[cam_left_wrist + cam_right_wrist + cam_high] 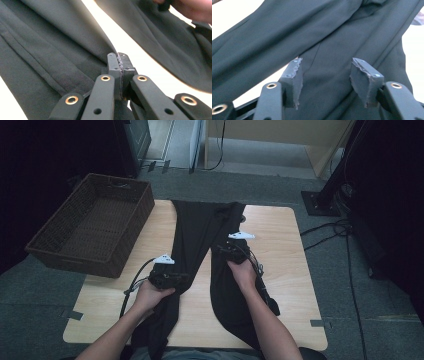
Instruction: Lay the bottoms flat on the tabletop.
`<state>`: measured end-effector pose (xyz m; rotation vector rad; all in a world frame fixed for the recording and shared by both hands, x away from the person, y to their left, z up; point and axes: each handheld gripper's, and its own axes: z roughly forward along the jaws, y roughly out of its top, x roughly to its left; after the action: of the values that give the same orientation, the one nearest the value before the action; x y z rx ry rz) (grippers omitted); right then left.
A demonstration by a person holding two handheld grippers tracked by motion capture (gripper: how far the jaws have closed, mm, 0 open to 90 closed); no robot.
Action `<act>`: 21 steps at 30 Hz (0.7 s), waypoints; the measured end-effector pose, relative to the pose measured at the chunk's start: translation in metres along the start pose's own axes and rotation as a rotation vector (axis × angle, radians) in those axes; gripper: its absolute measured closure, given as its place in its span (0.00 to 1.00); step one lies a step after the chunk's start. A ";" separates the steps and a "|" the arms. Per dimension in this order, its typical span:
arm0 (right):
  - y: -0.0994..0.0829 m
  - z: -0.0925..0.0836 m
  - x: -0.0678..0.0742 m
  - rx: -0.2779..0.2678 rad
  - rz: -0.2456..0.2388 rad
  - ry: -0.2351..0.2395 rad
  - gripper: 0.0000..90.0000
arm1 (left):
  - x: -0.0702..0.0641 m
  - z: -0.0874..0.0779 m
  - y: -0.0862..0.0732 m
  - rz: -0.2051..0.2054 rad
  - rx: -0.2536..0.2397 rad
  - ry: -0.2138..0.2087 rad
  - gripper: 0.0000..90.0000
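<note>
Left gripper (120, 65) clamped on trousers (200, 227); right gripper (325, 75) agape above them.

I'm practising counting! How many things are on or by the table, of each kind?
Black trousers: 1
Brown wicker basket: 1
Handheld grippers: 2, the left gripper and the right gripper
Wooden table: 1
Total: 5

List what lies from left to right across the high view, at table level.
wicker basket → left gripper → right gripper → bare right part of the table → cables on the floor
</note>
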<state>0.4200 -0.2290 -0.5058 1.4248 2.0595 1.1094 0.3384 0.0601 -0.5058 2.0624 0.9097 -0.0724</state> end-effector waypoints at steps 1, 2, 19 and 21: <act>0.002 0.004 0.000 0.003 0.000 -0.002 0.44 | -0.001 -0.002 -0.003 0.002 0.000 0.011 1.00; 0.003 0.008 0.000 -0.001 -0.002 -0.010 0.43 | -0.002 -0.003 -0.005 0.002 0.001 0.021 1.00; 0.022 0.056 0.018 0.048 -0.062 -0.059 0.66 | 0.006 -0.003 -0.017 -0.061 -0.013 0.063 0.99; 0.020 0.054 0.019 0.039 -0.060 -0.058 0.89 | 0.006 -0.003 -0.016 -0.067 -0.013 0.062 0.99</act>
<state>0.4617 -0.1877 -0.5206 1.3871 2.0792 0.9977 0.3318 0.0721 -0.5172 2.0319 1.0149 -0.0380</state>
